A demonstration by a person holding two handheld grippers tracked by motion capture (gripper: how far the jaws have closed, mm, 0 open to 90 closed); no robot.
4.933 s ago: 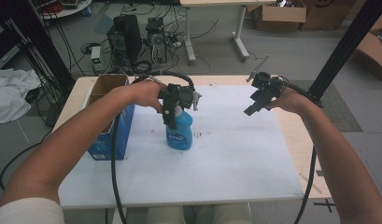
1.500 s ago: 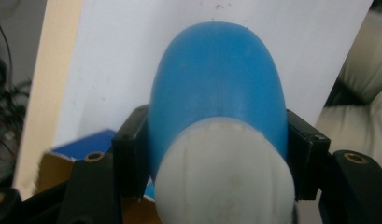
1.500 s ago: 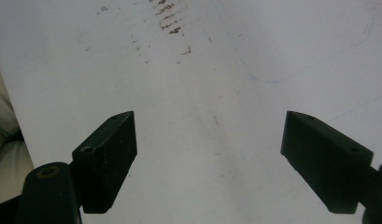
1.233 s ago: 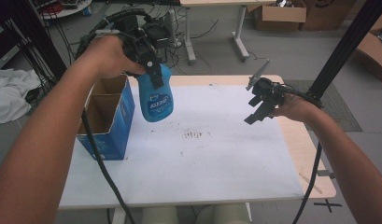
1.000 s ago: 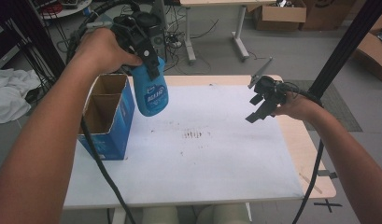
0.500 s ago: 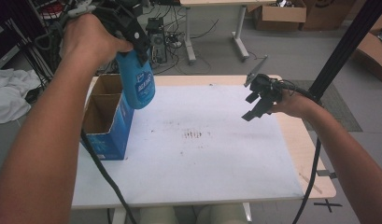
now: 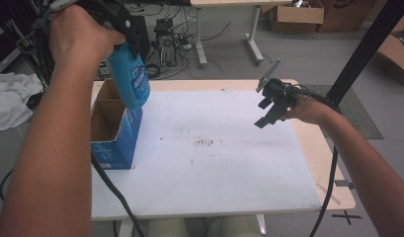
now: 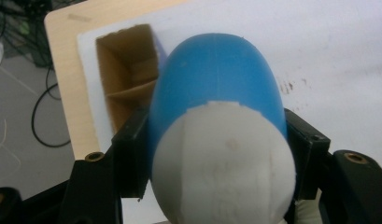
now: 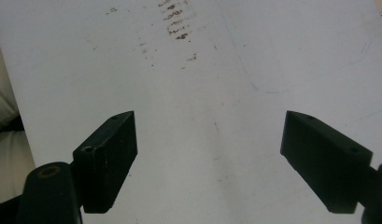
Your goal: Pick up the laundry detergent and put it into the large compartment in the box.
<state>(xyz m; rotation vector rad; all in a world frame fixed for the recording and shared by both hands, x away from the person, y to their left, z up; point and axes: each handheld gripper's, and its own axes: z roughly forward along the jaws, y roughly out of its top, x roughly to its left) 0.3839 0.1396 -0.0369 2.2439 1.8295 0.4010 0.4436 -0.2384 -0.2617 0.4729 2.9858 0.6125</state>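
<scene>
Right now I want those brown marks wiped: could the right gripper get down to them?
Probably yes. The right gripper hangs open and empty over the white sheet, and nothing lies between it and the brown marks.

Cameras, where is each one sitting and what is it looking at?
High view: above the person's side, looking forward and down at the table; both forearms show, the left gripper and the right gripper.
Left gripper view: rides the left gripper, looking along its jaws clamped on the blue bottle, down toward the cardboard box.
Right gripper view: rides the right gripper, looking down between its open jaws at the white tabletop.
Shared: the brown smudges appear in the high and right gripper views.
</scene>
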